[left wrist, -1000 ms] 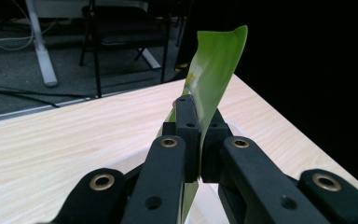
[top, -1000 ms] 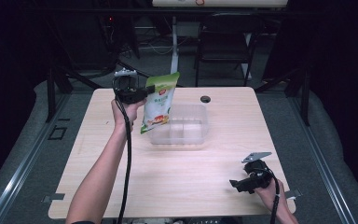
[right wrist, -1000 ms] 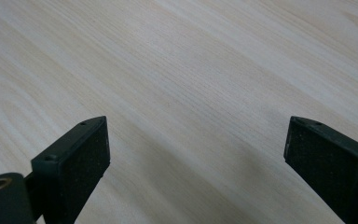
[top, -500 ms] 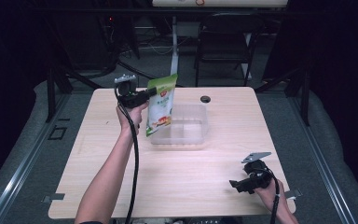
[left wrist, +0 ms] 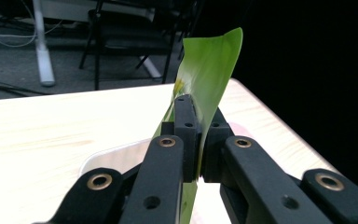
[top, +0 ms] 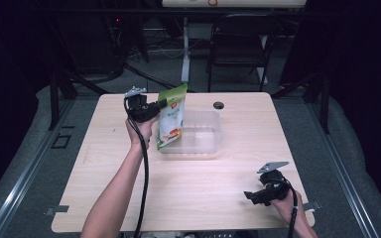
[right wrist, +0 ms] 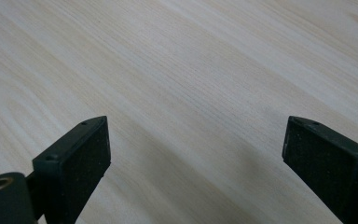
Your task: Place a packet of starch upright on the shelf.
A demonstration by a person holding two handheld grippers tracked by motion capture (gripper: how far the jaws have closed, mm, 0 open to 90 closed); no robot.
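Nearest the person, at about five o'clock on the worktop (top: 203, 198), the right claw (top: 250, 196) rests low by the near edge, held in a hand that comes in from the bottom. In the right gripper view its two black jaws stand wide apart with bare pale wood between them and nothing in their hold.

Farther out, the left forearm reaches from the near edge towards eleven o'clock, a black cable trailing down along it. The left claw (top: 162, 103) is raised above the worktop and closed tight on the upper left edge of a green pouch (top: 172, 118); in the left gripper view the pads are pressed together with the thin green film (left wrist: 212, 74) pinched between them and rising past their tips.

The pouch hangs nearly upright, tilted slightly, with its bottom at the left end of a clear plastic tub (top: 201, 136) that sits a little beyond the worktop's middle, towards twelve o'clock. Whether the bottom is inside the tub or just at its rim is hard to tell from above.

Beyond the tub, near the far edge at about one o'clock, lies a small dark round cap (top: 219, 105). Behind the worktop stands a dark chair (top: 238, 49).
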